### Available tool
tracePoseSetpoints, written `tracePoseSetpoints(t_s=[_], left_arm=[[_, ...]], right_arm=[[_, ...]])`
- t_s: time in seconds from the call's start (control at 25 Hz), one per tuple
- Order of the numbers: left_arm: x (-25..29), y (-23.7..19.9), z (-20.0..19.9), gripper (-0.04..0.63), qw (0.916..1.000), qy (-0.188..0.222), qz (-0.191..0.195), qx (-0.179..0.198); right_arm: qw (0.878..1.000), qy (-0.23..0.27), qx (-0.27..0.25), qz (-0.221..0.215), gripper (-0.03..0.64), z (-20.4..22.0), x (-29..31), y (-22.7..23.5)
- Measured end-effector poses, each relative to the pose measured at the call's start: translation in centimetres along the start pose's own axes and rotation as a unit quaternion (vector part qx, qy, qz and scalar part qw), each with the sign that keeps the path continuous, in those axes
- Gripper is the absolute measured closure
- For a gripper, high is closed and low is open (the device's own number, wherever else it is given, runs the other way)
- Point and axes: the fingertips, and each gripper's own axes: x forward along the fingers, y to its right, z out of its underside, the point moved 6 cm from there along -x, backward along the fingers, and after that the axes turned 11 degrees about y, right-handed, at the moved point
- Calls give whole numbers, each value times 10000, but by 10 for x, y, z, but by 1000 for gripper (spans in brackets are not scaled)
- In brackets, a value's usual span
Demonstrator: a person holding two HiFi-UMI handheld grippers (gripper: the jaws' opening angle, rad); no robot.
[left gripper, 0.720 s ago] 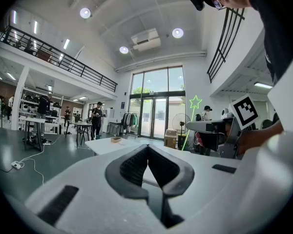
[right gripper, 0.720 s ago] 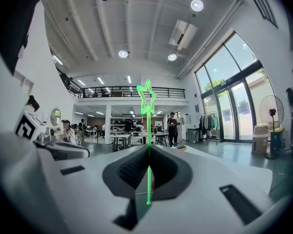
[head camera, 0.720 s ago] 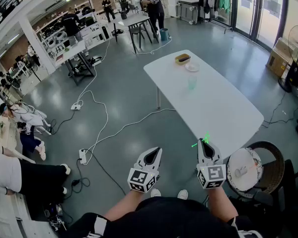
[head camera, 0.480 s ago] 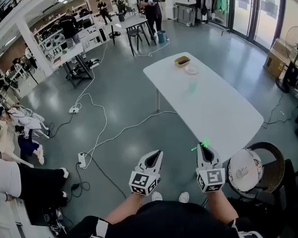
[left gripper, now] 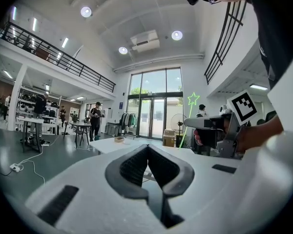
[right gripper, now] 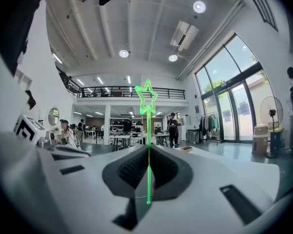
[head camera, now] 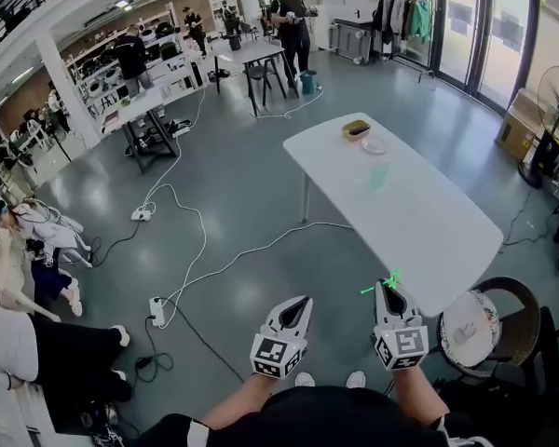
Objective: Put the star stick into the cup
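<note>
Right gripper (head camera: pixel 388 290) pinching the star stick (right gripper: pixel 148 130), left gripper (head camera: pixel 302 302) closed empty, you risk it pivoting before the cup (head camera: pixel 379 177).

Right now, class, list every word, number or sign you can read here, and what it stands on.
No text is readable.
Left gripper and right gripper cubes: black-and-white square patterns, no letters.
Blue sign beside the glass doors: too small to read.

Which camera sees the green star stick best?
The right gripper view: the star stick stands whole in the right gripper's shut jaws. The head view shows a tiny speck; the left gripper view, a thin line.
</note>
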Motion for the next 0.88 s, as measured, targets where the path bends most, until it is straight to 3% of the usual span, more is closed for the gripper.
tracePoseSetpoints(t_s=[0.44,0.88], left_arm=[[-13,-56,-1,583,9996,92,-278,-5],[39,-94,6,583,9997,-15,-231,-25]], right_arm=[[9998,-139,-83,-113,604,9,33,-30],[10000,-51,10,-61,603,18,98,-9]])
